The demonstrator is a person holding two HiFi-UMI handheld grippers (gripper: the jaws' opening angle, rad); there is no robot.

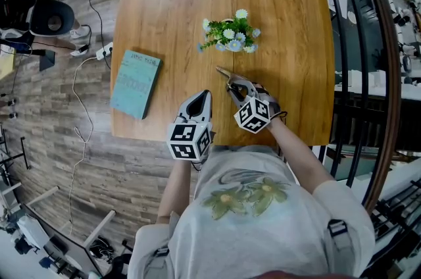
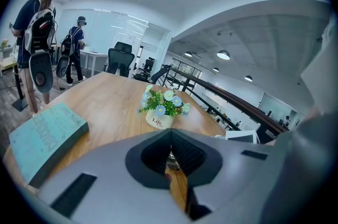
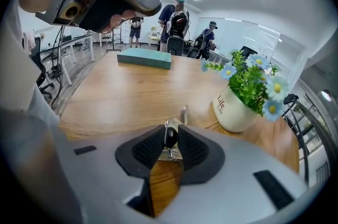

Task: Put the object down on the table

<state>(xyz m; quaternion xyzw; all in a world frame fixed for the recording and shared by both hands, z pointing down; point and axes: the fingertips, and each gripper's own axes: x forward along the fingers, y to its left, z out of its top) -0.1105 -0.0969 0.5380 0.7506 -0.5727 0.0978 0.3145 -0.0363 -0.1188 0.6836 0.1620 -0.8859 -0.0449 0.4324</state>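
A small metal clipper-like object [image 1: 222, 72] lies with its tip on the wooden table [image 1: 283, 8], just in front of the flower pot. In the right gripper view this metal object [image 3: 169, 137] sits between the pads of my right gripper [image 3: 170, 125], which stand slightly apart beside it. My right gripper [image 1: 233, 85] points down at the table near its front edge. To its left my left gripper [image 1: 204, 97] hovers with its tips together and nothing held. In its own view the left gripper [image 2: 170, 133] shows jaws meeting at the tip.
A white pot of blue and white flowers [image 1: 230, 34] stands mid-table, close beyond the right gripper. A teal book [image 1: 135, 83] lies at the table's left edge. A dark railing [image 1: 388, 74] runs along the right. People [image 2: 34, 33] stand beyond the far end.
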